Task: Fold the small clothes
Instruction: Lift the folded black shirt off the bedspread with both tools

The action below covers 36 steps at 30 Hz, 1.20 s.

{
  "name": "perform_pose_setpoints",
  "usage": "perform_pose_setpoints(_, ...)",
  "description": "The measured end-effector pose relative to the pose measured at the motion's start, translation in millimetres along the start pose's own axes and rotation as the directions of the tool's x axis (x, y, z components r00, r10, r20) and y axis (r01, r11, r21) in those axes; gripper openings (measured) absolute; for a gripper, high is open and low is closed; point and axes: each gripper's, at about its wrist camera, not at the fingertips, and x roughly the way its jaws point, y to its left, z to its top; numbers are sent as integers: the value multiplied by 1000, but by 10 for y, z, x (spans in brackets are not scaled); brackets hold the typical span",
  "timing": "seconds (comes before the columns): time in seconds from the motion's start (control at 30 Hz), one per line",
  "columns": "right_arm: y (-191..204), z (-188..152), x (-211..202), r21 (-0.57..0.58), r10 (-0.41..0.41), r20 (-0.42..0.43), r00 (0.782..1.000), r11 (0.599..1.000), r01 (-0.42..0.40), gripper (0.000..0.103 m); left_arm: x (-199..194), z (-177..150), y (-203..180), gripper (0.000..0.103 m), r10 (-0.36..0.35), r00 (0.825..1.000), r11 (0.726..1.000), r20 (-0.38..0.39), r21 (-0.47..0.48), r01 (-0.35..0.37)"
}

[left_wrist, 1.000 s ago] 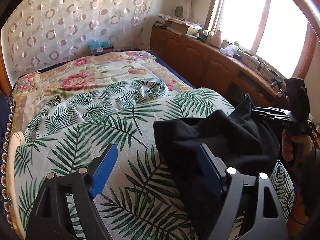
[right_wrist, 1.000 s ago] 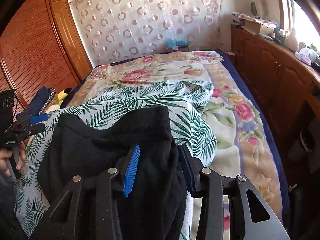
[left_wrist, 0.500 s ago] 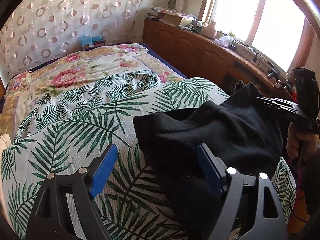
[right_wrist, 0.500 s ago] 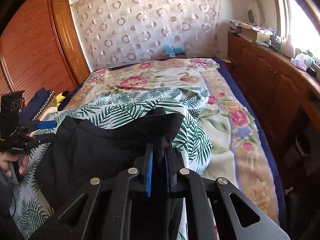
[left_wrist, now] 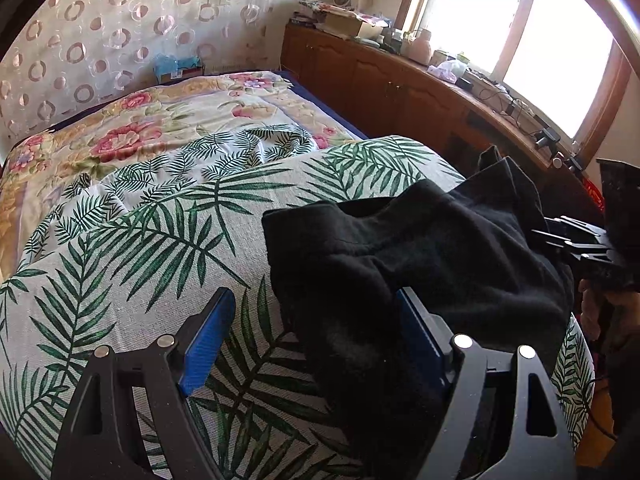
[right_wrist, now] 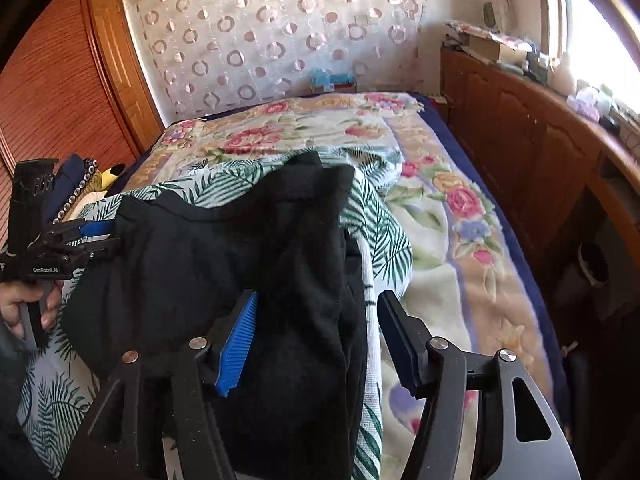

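A black garment [left_wrist: 432, 248] lies bunched on a palm-leaf sheet [left_wrist: 152, 240] that covers the near part of the bed, filling the lower right of the left wrist view and the lower centre of the right wrist view [right_wrist: 248, 264]. One corner of it stands up in a peak toward the middle of the right wrist frame.

The left gripper [left_wrist: 316, 336] has its jaws wide apart at the bottom of its own view. The blue pad of one finger [left_wrist: 208, 336] hangs over bare leaf print, while the other sits against or just over the garment's near edge; nothing is pinched between them. The same gripper shows at the left edge of the right wrist view [right_wrist: 96, 236], a hand [right_wrist: 28, 304] wrapped around its handle.

The right gripper [right_wrist: 316, 332] has just been opening its jaws. They now stand apart with a fold of the black cloth between them, the blue-padded finger [right_wrist: 238, 344] at the cloth's side and the other finger clear of it on the right. Whether the blue pad touches the fabric is hard to say from this angle.

Beyond the sheet a floral quilt [right_wrist: 440, 208] runs to the far wall, and a wooden cabinet [left_wrist: 400, 88] lines the window side in the upper right.
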Motion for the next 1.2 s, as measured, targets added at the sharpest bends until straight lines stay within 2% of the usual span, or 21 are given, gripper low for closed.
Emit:
perform_pose_setpoints(0.1,-17,51,71,28,38,-21,999,999,-37,65,-8,-5,4,82,-9,1000,1000,8,-2,9)
perform_pose_setpoints(0.2,-63,87,147,27,66,-24,998,998,-65,65,-16,-9,-3,69,-49,999,999,15,-5,49)
perform_pose_setpoints(0.47,-85,98,205,20,71,-31,997,997,-70,64,-12,-21,-77,56,-62,998,998,11,23,62)
perform_pose_setpoints(0.53,-83,69,192,25,85,-21,996,996,-85,55,-9,-21,-97,54,-63,998,998,8,29,62)
perform_pose_setpoints(0.7,-91,2,233,46,104,-13,994,994,-104,54,-7,-30,-83,52,-72,997,997,12,21,72)
perform_pose_setpoints(0.77,-108,2,245,46,127,-22,992,991,-126,50,0,-30,-67,41,-108,994,994,6,11,108)
perform_pose_setpoints(0.83,-89,5,237,50,155,-31,987,987,-153,34,-10,-31,-90,34,-116,993,993,10,14,116)
perform_pose_setpoints(0.93,-24,9,209,8,153,-32,988,988,-153,20,-60,-34,-153,24,-109,994,993,22,41,108)
perform_pose_setpoints(1.0,15,13,160,-16,133,-17,991,991,-133,18,-115,-26,-173,21,-108,994,993,33,44,107)
perform_pose_setpoints(1.2,122,42,-214,-48,134,116,984,990,-129,16,-610,24,-259,20,-117,981,992,153,59,109)
